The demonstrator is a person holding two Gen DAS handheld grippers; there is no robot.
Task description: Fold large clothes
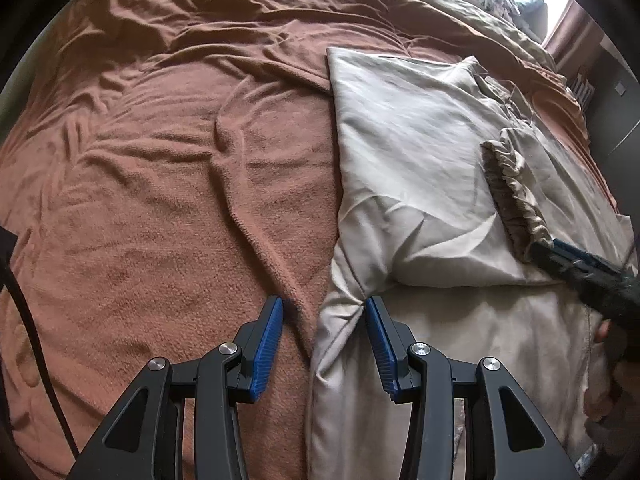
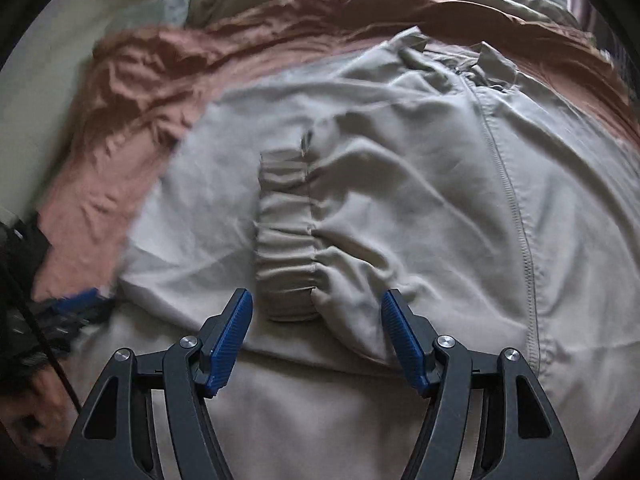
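Two grippers work over one pale beige jacket [image 1: 404, 128] spread on a bed covered by a rust-brown blanket [image 1: 160, 168], and the risks run from left to right.

At the left, the left gripper [image 1: 324, 316] stands half open astride the jacket's left edge, where a bunched fold rises between its blue pads; the pads do not seem to press it. If it closes there, it could well pinch blanket along with jacket, and any lift would drag the bedcover and skew the fold.

Further right, a sleeve lies folded across the body, its elastic cuff [image 2: 286, 236] resting on top. The right gripper [image 2: 316, 312] hangs just over the near end of that cuff, its jaws wide and empty. The sleeve is only laid there, so a brush from a finger while the gripper draws away could probably slide it off line.

At the far right, the zipper seam [image 2: 516, 216] runs along uncovered fabric; that side looks unfolded, and pulling it over carelessly may roll the cuff underneath.
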